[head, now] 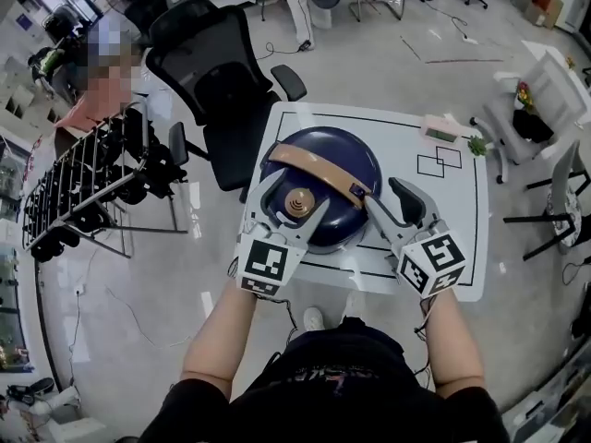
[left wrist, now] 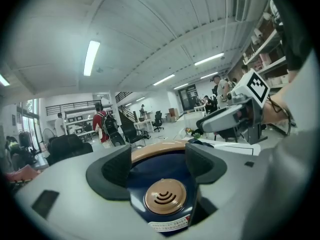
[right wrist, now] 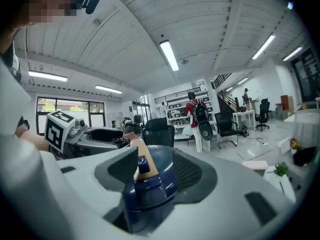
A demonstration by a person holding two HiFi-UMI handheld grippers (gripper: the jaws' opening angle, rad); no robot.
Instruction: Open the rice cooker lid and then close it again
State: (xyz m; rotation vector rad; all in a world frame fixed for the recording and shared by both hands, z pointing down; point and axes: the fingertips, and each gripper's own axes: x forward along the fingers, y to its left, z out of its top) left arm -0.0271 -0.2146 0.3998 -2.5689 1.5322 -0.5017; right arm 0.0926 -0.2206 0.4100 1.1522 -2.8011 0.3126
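A dark blue rice cooker with a tan carrying handle stands on the white table, its lid down. My left gripper is open at the cooker's near left, its jaws standing on either side of the tan steam vent without touching it. In the left gripper view the vent lies low between the wide jaws. My right gripper is at the cooker's right side, open; in the right gripper view the handle's end and its blue hinge sit between the jaws.
A black office chair stands behind the table at the left, and a black wire rack is on the floor further left. A small pink box and a green item lie at the table's far right. White furniture stands to the right.
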